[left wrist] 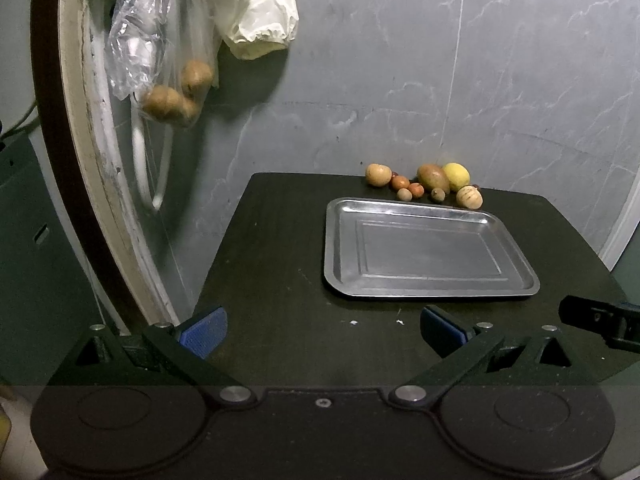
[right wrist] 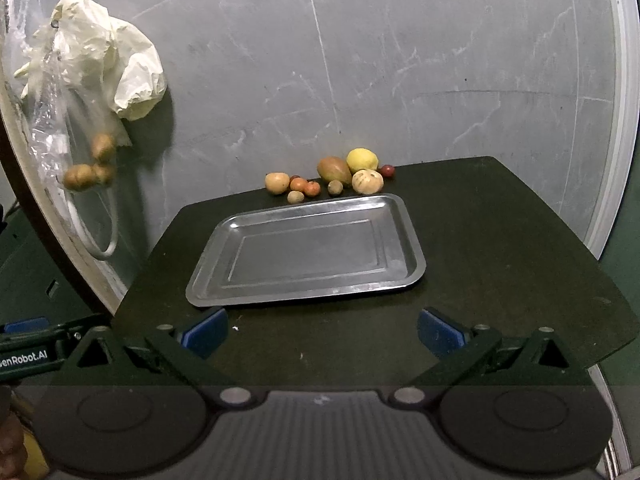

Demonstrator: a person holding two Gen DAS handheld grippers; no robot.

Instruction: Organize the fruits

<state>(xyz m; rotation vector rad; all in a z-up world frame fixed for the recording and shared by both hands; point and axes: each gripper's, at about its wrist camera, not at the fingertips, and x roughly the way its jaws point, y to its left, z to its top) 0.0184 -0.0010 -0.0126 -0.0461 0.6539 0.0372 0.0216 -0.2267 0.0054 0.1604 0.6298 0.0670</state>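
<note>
Here, both grippers hover low over the near edge of a dark table [left wrist: 280, 240], and neither has hold of anything. The left gripper [left wrist: 324, 330] has its blue-padded fingers [left wrist: 204, 332] spread wide with only bare tabletop between them; the right gripper [right wrist: 322, 330] stands just as wide, its jaws empty too.

A steel tray [right wrist: 404, 216] lies flat in the middle of the table with nothing in it. The fruits sit in a loose cluster just beyond its far rim, close to the grey wall [right wrist: 400, 60]: a tan round fruit [right wrist: 277, 182] at the left end, a brownish-green mango [right wrist: 334, 169] beside a yellow lemon [right wrist: 362, 160], a pale ribbed fruit [right wrist: 367, 181] in front of those, and several small orange and brown ones [right wrist: 304, 190] between (one small red fruit [right wrist: 386, 170] sits at the right end).

On the wall to the left hangs a clear plastic bag [left wrist: 136, 40] holding brown round fruits [left wrist: 176, 96], next to a crumpled cream bag [left wrist: 256, 12].
</note>
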